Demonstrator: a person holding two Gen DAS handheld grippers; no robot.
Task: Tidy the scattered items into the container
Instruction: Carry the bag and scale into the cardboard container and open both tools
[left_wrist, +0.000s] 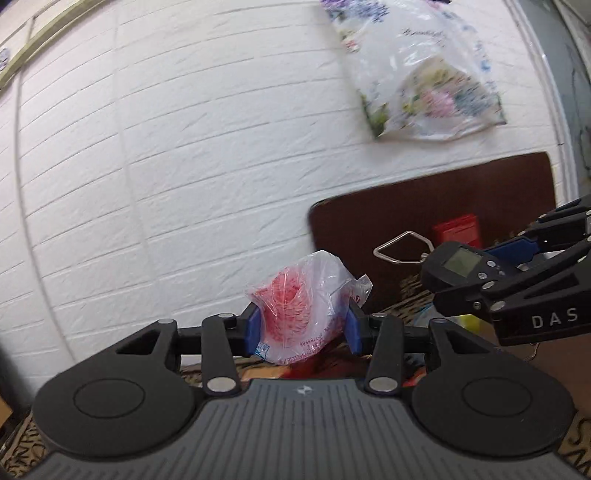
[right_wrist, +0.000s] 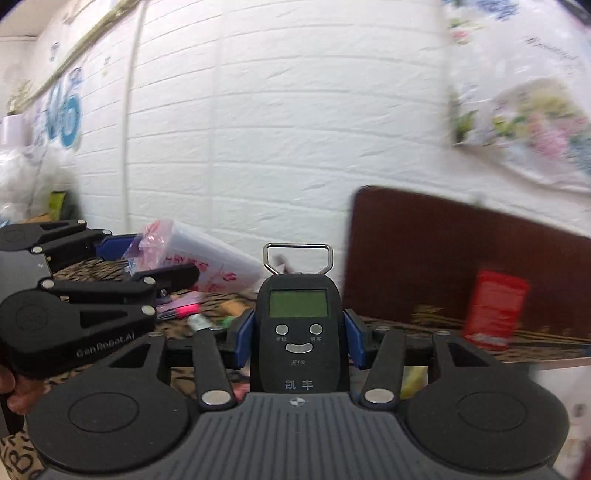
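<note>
My left gripper (left_wrist: 303, 326) is shut on a clear plastic bag of red straws (left_wrist: 303, 299) and holds it up in front of the white brick wall. My right gripper (right_wrist: 299, 341) is shut on a black handheld digital scale (right_wrist: 298, 332) with a metal hanging loop (right_wrist: 297, 258). In the left wrist view the right gripper (left_wrist: 513, 258) enters from the right with the scale (left_wrist: 461, 267). In the right wrist view the left gripper (right_wrist: 122, 258) is at the left with the bag (right_wrist: 184, 254). The container is not clearly visible.
A dark brown board (right_wrist: 461, 258) leans against the wall, with a red box (right_wrist: 495, 310) in front of it. A patterned surface (right_wrist: 218, 310) below holds pens and small items. A flowered plastic bag (left_wrist: 417, 66) hangs on the wall.
</note>
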